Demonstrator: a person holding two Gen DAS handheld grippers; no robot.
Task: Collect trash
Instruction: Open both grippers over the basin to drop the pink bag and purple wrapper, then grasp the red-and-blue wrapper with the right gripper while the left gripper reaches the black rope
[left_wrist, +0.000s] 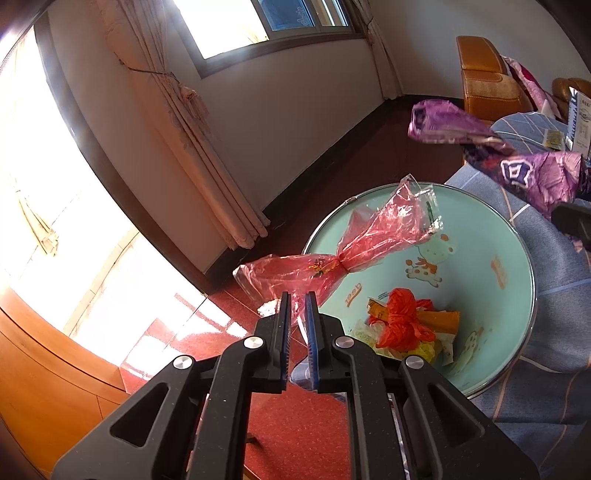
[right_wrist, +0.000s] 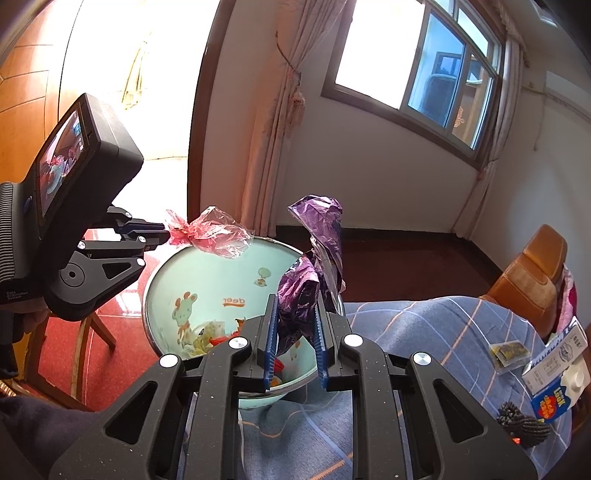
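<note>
The left gripper (left_wrist: 297, 295) fingers pinch a red cellophane wrapper (left_wrist: 343, 254); the right gripper (right_wrist: 295, 299) fingers clamp a crumpled purple foil bag (right_wrist: 317, 258) — both hang over the mint basin (right_wrist: 177, 273) already holding trash. Light, springy film could catch the rim or cling to the pads on release — landing on the blue bedspread (right_wrist: 424, 325).

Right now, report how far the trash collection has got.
Done: crumpled wrappers already lie in the basin. In hand: the left hand-held gripper pinches a red plastic wrapper over the rim, and the right hand-held gripper holds a purple wrapper above it. Left: a small dark packet and a milk carton remain on the checked cloth.
</note>
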